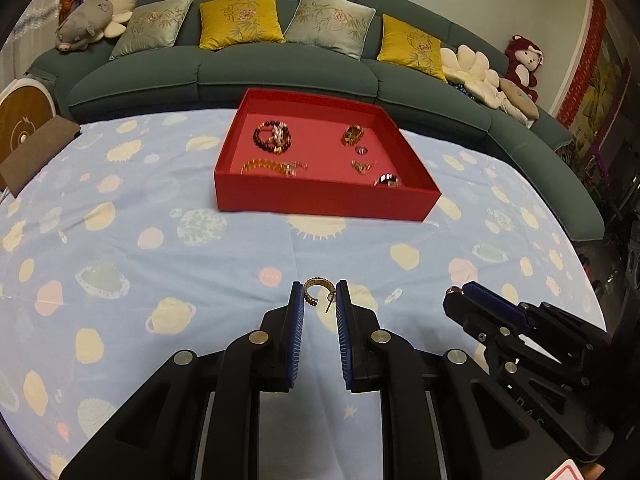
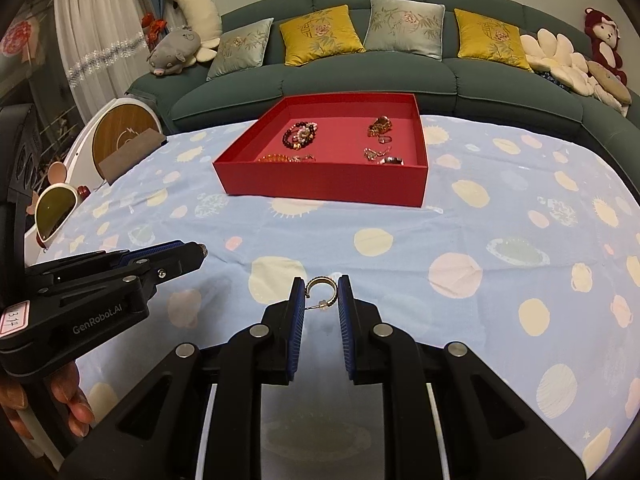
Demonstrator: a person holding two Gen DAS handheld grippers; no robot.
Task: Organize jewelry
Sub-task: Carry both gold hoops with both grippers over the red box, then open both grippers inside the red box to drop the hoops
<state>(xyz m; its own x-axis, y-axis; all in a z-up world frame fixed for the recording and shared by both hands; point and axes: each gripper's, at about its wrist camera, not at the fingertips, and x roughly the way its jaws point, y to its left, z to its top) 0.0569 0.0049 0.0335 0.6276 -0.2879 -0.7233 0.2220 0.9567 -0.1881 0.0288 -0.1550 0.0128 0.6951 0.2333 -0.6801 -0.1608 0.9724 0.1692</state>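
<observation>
The left tool (image 1: pixel 319 296) is nearly closed, its blue pads pressing on a gold hoop earring (image 1: pixel 316 291) that sits upright between the fingertips, its post slanting toward the right pad. The right tool (image 2: pixel 321 292) is likewise almost closed and grips a second gold hoop earring (image 2: pixel 322 286) between its pads, the post running across the gap. Both earrings are held above the counter, which is covered in a pale blue cloth (image 1: pixel 160 216) printed with planets. Farther back on the cloth sits a red tray (image 1: pixel 324 200) holding beaded bracelets (image 1: pixel 273 137), an amber bracelet (image 1: pixel 266 167), a gold ring (image 1: pixel 353 135) and a few smaller pieces. The two tools are side by side, near each other but apart, both pointing toward the tray. A green sofa (image 1: pixel 280 72) with cushions stands behind the counter
</observation>
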